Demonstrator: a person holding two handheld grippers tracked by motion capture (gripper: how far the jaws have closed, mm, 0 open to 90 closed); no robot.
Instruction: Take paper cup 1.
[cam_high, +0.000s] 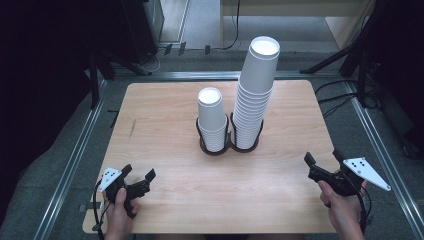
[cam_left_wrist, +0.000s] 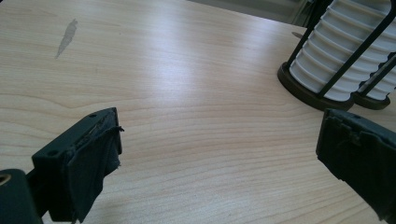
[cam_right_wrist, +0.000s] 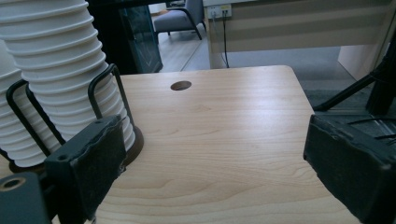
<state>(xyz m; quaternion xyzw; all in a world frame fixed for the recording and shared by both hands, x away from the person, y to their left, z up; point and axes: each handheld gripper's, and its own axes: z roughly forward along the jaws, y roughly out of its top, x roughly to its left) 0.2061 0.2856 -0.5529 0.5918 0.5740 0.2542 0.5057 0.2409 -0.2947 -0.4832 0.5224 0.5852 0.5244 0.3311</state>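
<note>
Poised at near corners: left gripper (cam_high: 136, 175) and right gripper (cam_high: 324, 159), jaws apart, empty. Next, likely reaching toward tall stack of white paper cups (cam_high: 254, 95) in black wire holder (cam_high: 227, 145), closing gently on the top cup.

Two stacks of cups are standing side by side at the middle of the tabletop (cam_high: 165, 150), both sitting in a double wire holder (cam_high: 229, 145) whose two rings are touching. The shorter stack (cam_high: 212, 120) is sitting in the left ring, the taller stack (cam_high: 254, 95) in the right ring, rising well above its neighbour. Down at the near edge, the left tongs (cam_high: 137, 175) are hovering at the near left corner, well apart from the holder, pointing toward it. The right tongs (cam_high: 322, 160) are sitting at the near right edge, also well apart from the stacks. Bare tabletop is lying between both tongs and the holder.
</note>
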